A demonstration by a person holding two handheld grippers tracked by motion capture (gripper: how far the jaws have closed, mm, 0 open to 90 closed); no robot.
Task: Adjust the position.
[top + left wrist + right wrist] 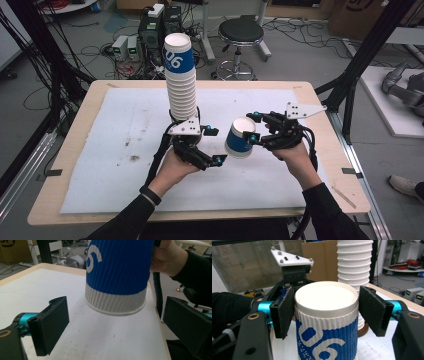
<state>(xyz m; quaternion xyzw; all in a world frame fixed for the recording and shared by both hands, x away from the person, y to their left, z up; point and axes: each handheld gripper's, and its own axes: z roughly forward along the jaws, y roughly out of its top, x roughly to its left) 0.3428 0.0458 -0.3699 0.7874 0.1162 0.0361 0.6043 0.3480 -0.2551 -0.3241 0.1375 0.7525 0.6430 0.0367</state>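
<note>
High view: right gripper (254,131) clenches a blue paper cup (239,138) (tilted); left gripper (209,145), jaws spread, should square up before closing.

I see the cup (117,277) cut off at the left gripper view's top edge; its lower rim is blurred.

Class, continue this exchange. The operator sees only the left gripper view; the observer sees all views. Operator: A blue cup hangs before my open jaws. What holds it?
Observer: The right hand-held gripper, shut on the cup near its rim.
Operator: Are other cups nearby?
Observer: Yes, a tall stack of cups stands on the table, just beyond the left hand-held gripper.
Operator: Which cup tops it?
Observer: A blue one like yours; below it, white rims show.
</note>
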